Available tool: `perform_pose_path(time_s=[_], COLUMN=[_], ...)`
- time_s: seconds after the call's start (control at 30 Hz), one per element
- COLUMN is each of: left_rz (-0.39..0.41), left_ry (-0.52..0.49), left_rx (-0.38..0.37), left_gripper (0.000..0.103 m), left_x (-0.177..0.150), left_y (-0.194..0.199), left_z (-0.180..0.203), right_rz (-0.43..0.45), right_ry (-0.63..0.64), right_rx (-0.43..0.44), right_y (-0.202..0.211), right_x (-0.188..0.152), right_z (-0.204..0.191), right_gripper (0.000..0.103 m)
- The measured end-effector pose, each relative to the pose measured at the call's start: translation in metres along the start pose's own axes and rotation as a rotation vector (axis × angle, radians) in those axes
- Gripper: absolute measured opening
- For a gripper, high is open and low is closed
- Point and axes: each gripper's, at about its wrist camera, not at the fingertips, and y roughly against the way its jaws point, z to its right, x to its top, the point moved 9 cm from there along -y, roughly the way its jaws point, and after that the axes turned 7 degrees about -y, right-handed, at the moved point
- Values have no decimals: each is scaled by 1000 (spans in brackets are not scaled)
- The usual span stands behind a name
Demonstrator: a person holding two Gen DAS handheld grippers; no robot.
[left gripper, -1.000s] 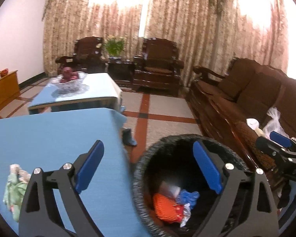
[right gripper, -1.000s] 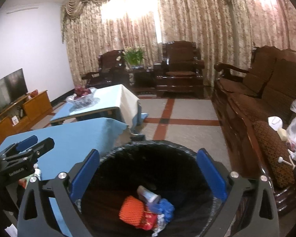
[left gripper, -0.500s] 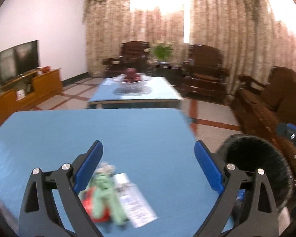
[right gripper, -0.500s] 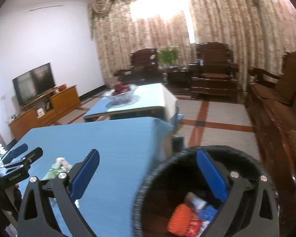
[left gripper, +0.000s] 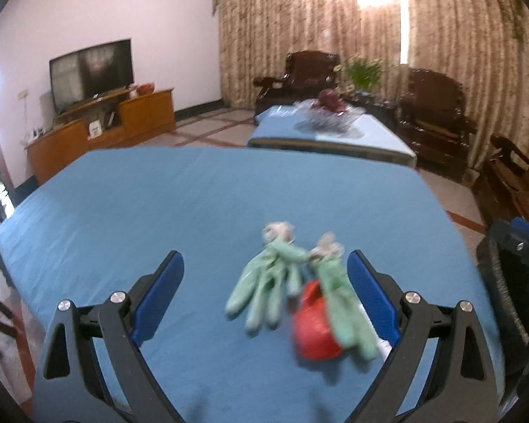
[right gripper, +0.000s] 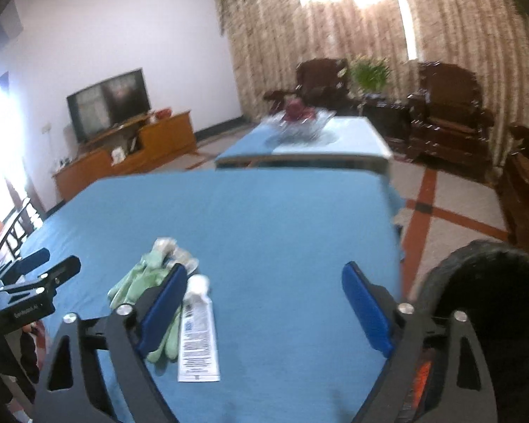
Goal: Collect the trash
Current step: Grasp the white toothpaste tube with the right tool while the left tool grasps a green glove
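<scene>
1. A living room with patterned curtains; a table under a blue cloth fills the lower half of both wrist views.
2. Left gripper at the bottom of its frame: jaws spread wide, gripping nothing, with the trash on the cloth between and beyond the blue pads.
3. Between those pads lie pale green gloves, blurred, and a red crumpled item touching the glove nearer the right pad.
4. Right gripper at the bottom of its frame: jaws wide but closing, only bare cloth between them.
5. A white tube lies just right of that gripper's left pad, with the gloves partly behind the pad.
6. A black-lined bin sits at the lower right, off the table's edge.
7. Farther back, centre: a second blue table carrying a glass fruit bowl.
8. Upper left: a television on a wooden cabinet; dark armchairs stand against the curtains.
</scene>
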Motion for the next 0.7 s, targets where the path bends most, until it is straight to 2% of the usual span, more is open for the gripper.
perform_pose_path(time_s=[0.07, 0.17, 0.37, 0.7], left_rz=[-17, -40, -68, -91], left_ry=[9, 21, 23, 26], left_rx=[10, 16, 16, 13], left_gripper=[91, 91, 91, 91], left_x=[-8, -16, -22, -28], left_y=[-6, -18, -40, -61], left_z=[-10, -23, -31, -38], right_rz=[-34, -84, -174, -234], right_ry=[17, 48, 72, 101], right_rx=[12, 14, 20, 48], right_y=[-16, -41, -78, -106], right_x=[-8, -21, -44, -53], right_z=[-11, -21, -33, -52], right_gripper=[77, 72, 70, 67])
